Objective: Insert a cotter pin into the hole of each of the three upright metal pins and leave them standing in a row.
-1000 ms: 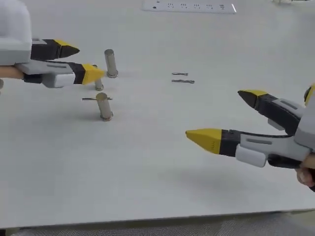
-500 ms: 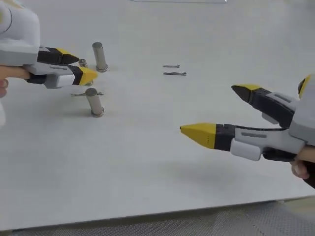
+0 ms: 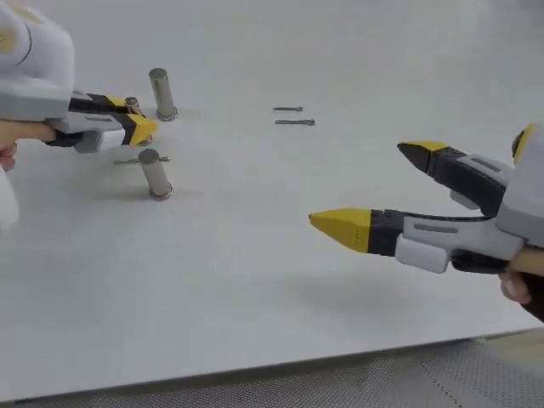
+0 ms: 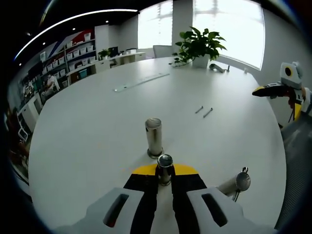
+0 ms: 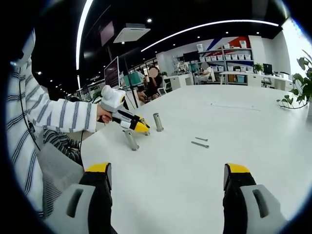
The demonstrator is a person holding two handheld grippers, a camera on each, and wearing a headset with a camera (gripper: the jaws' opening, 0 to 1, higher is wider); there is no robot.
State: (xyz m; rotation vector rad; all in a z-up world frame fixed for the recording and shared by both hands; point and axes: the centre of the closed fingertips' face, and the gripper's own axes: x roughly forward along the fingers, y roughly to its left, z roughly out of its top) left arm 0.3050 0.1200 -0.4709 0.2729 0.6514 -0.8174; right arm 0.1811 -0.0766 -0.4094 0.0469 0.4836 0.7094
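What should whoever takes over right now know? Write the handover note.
Left gripper: fingers shut on the middle metal pin, which is upright.
Right gripper: open, holding nothing, above the white table.
Done: the near metal pin stands with a cotter pin through its hole.
Left: the middle pin and the far metal pin have none. Two loose cotter pins lie on the table to their right. Fit both, then leave all three standing in a row.
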